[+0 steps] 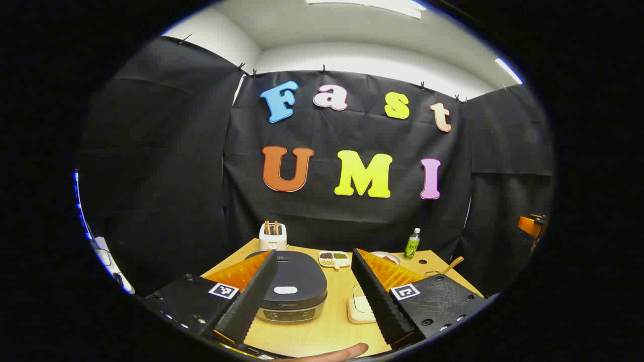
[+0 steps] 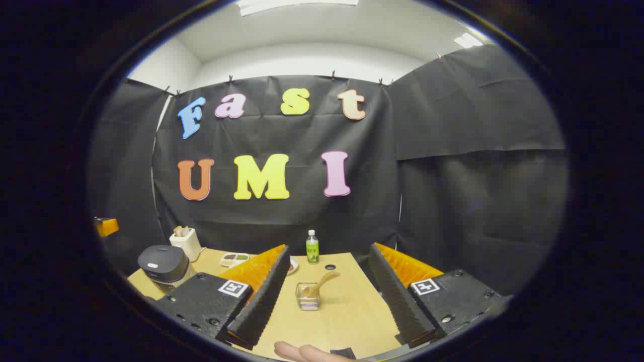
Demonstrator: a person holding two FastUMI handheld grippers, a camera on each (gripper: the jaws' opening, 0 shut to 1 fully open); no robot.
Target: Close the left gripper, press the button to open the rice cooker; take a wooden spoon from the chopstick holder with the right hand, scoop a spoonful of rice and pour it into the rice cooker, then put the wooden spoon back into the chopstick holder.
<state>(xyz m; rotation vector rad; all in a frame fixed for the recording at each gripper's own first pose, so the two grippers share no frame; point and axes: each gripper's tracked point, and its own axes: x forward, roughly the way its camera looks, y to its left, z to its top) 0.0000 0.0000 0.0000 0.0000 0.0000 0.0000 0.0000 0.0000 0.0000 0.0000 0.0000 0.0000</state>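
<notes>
Closed cooker (image 1: 292, 286) sits on the bench (image 1: 322, 332) between the left hand-held gripper's (image 1: 314, 291) wide jaws; pressing while gaping could miss the button (image 1: 285, 290). Right hand-held gripper (image 2: 327, 291), wide and empty, faces the spoon (image 2: 322, 281) in its holder (image 2: 308, 296), which could tip.

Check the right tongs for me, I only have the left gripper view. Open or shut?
Observer: Open. The right tongs have their fingers spread wide, with nothing gripped.
Operator: Spoon in the holder?
Observer: Yes. The wooden spoon stands in the chopstick holder, its top leaning right.
Operator: Lined up for the grab?
Observer: Roughly. The holder sits on the table ahead, in the gap between the fingers, nearer the left one.
</notes>
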